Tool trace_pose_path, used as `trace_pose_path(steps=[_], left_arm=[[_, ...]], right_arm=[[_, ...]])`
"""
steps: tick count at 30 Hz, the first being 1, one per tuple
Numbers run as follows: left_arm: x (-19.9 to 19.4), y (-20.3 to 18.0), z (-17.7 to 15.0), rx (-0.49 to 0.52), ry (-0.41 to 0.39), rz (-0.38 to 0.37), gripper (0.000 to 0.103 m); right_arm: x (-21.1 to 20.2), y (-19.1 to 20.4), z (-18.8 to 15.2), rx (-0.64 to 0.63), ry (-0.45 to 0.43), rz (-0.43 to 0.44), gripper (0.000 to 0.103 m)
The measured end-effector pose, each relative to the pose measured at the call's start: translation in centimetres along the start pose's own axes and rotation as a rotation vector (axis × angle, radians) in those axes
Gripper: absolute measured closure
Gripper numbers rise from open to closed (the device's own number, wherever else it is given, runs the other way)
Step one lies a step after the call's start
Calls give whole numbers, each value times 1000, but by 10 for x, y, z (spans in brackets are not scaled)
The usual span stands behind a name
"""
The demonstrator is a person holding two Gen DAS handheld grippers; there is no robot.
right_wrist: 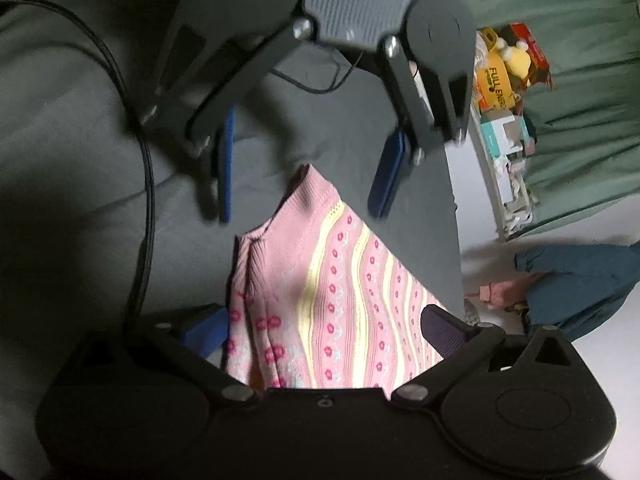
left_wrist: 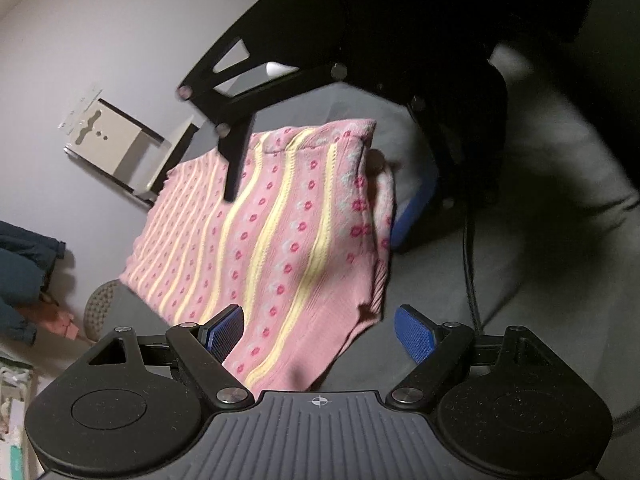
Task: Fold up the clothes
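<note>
A pink knitted garment (left_wrist: 280,240) with yellow wavy stripes and red flowers lies folded on the dark grey surface (left_wrist: 540,208). My left gripper (left_wrist: 320,334) is open, its blue pads (left_wrist: 224,332) on either side of the garment's near corner. Facing it from the far side, my right gripper (left_wrist: 320,208) is open too, straddling the garment's far edge. In the right wrist view the garment (right_wrist: 340,300) fills the gap of the right gripper (right_wrist: 324,330). The left gripper (right_wrist: 300,214) hangs open over the garment's pointed far corner. Neither gripper clamps the cloth.
A black cable (right_wrist: 148,200) runs across the grey surface on one side. The surface's edge (right_wrist: 454,200) drops to a pale floor, where a person's legs in blue trousers (right_wrist: 580,284) stand. A cluttered white shelf (right_wrist: 504,128) and a green curtain (right_wrist: 580,40) stand beyond.
</note>
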State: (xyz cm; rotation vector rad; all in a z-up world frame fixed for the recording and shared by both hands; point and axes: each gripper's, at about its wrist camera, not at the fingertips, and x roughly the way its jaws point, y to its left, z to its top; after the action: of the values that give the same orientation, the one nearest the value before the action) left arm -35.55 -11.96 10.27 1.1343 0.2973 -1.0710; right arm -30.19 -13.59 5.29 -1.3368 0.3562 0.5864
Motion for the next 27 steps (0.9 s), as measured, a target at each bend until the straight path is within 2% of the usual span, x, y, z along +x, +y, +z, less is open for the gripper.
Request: trace_pose_path(steps=[5, 8, 17, 25, 26, 27], left_arm=[[8, -5, 6, 7, -11, -2, 20], [11, -8, 8, 22, -11, 11, 20], [24, -25, 19, 189, -26, 118, 20], [32, -27, 27, 234, -28, 114, 21], [33, -25, 27, 223, -23, 109, 24], [35, -23, 28, 215, -9, 108, 40]], right_arm=[[3, 7, 8, -47, -4, -43, 0], [3, 0, 8, -28, -4, -61, 0], [3, -11, 5, 36, -4, -86, 0], [1, -21, 5, 97, -3, -84, 0], [0, -21, 5, 101, -4, -84, 0], [-1, -21, 5, 104, -4, -83, 0]])
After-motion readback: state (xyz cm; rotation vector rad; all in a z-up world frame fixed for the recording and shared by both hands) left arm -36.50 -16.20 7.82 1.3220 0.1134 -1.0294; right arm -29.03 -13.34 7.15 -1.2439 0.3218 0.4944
